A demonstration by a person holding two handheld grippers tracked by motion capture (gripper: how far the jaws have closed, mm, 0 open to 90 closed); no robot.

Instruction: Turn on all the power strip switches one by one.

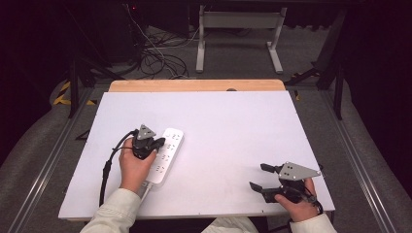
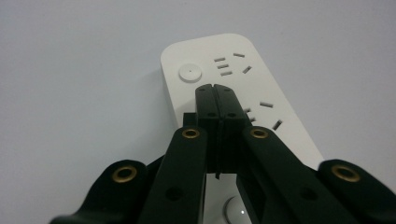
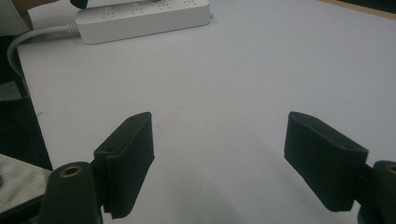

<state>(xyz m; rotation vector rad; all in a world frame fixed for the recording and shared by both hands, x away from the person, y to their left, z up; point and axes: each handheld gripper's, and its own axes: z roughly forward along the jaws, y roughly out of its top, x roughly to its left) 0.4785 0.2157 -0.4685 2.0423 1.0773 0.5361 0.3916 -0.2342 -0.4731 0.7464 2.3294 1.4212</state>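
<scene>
At eight o'clock on the worktop (image 1: 233, 121), the left tool (image 2: 216, 88), jaws pressed together, is hovering over the strip (image 1: 165, 155); the right tool (image 1: 258, 176) is resting spread. Rigid, light, smooth: likely best gripped across its long edges.

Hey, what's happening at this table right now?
A person holds a two-jaw gripper in each hand over a white table. The left gripper, jaws shut with nothing between them, points down at a white power strip, its tips just short of the round button at the strip's end. The right gripper rests apart near the table's front right corner, jaws wide open and empty.
</scene>
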